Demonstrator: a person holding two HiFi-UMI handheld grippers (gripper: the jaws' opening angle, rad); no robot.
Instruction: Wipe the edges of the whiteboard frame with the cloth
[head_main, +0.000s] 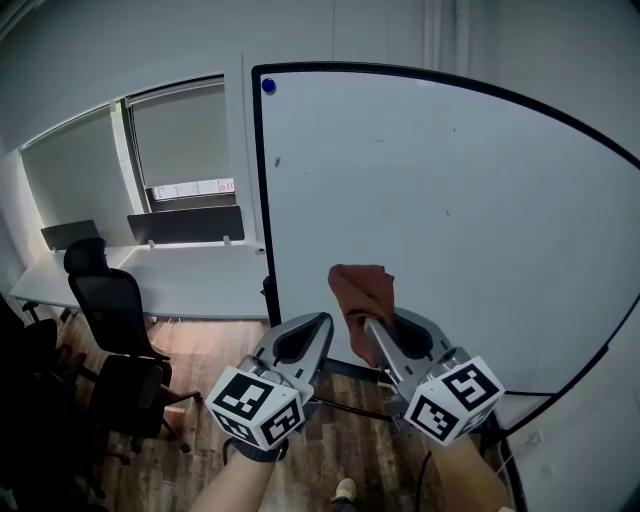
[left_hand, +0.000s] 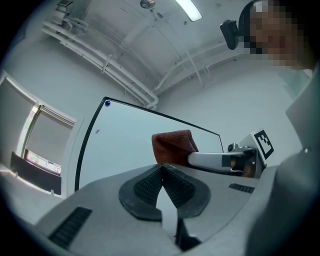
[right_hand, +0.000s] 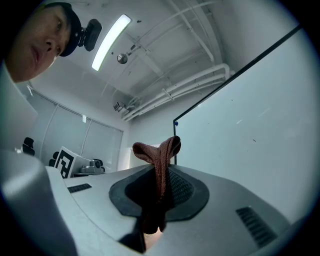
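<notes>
Facing a black-framed whiteboard, right tool grips cloth; office chairs left.

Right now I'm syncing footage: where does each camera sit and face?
Head view: on the head, facing down at the black-framed whiteboard; both forearms show.
Left gripper view: on the left hand-held gripper, facing up along shut, empty jaws.
Right gripper view: on the right hand-held gripper, up along jaws clamping the reddish-brown cloth.
Shared: cloth, whiteboard.
</notes>
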